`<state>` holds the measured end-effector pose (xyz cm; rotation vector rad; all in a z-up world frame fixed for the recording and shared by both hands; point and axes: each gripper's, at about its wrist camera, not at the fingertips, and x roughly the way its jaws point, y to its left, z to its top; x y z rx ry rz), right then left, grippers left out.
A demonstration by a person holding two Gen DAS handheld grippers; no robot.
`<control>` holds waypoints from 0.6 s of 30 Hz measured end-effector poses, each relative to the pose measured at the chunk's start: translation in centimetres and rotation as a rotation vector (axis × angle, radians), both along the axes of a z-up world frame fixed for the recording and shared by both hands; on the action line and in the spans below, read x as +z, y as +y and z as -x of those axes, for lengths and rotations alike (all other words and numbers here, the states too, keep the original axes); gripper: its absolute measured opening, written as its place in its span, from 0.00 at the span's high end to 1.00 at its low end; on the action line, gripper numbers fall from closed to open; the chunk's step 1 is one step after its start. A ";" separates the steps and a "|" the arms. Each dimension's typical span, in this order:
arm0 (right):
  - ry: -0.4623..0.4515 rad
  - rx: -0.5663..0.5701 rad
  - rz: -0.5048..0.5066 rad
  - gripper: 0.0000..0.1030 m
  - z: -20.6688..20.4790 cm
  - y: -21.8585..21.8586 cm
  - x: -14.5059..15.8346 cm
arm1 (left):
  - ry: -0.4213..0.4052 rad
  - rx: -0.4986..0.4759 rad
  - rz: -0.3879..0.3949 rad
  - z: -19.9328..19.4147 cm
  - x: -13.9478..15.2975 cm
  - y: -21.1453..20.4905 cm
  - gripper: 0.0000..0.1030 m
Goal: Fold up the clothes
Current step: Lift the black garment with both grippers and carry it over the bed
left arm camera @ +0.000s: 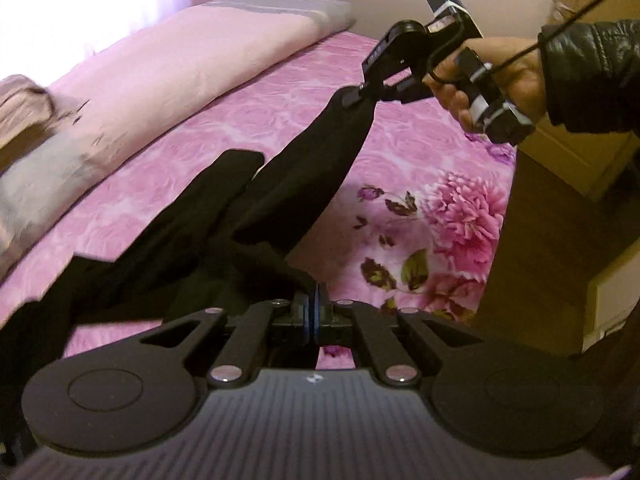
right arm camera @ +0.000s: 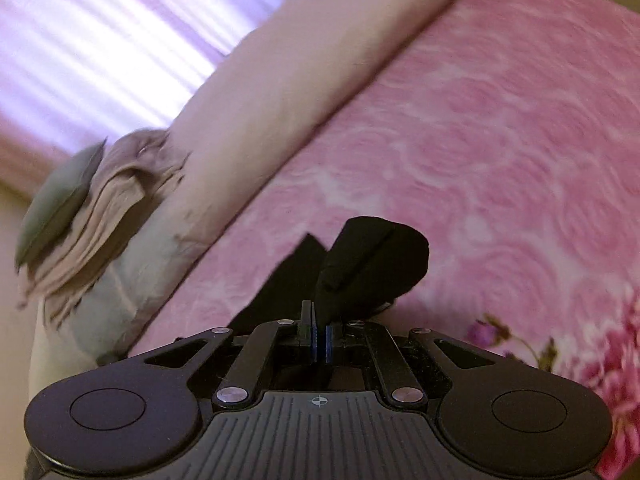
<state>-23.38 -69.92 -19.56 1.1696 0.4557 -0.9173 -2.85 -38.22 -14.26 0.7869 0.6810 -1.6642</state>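
Here, a black garment (left arm camera: 256, 216) hangs stretched above a bed (left arm camera: 248, 128) covered in a pink sheet printed with large flowers; the cloth is dark and its folds are hard to read, so I cannot tell what kind of garment it is. The left hand-held gripper (left arm camera: 312, 312) is closed tight, its blue pads pinching one end of the black garment, which bunches up just in front of the jaws and trails away to the left in that view. The right hand-held gripper (left arm camera: 362, 94) is seen further off in the left wrist view, held by a hand (left arm camera: 492, 80) in a black shiny sleeve (left arm camera: 588, 76); its jaws are clamped on the other end of the garment, and the cloth runs as a taut band between the two grippers. In the right wrist view the right hand-held gripper (right arm camera: 318, 340) shows its pads nearly together with a fold of the black garment (right arm camera: 368, 264) caught between them and sticking up above the jaws. A long pale pink pillow (left arm camera: 168, 76) lies along the far edge of the bed; a pile of beige cloth (right arm camera: 112, 208) with a grey cushion (right arm camera: 56, 204) on it sits at the pillow's end; a bright curtain (right arm camera: 112, 36) hangs behind.
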 end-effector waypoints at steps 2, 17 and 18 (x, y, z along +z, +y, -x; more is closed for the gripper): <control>-0.039 -0.025 -0.002 0.98 0.8 -0.7 -0.1 | -0.016 -0.023 0.013 0.1 0.7 -1.4 1.00; -0.105 0.052 0.235 0.98 18.4 -12.0 8.3 | -0.030 -0.187 -0.019 18.4 3.7 -12.0 1.00; -0.069 0.047 0.207 0.98 20.9 -12.1 7.0 | -0.002 -0.195 -0.092 20.2 1.8 -12.6 1.00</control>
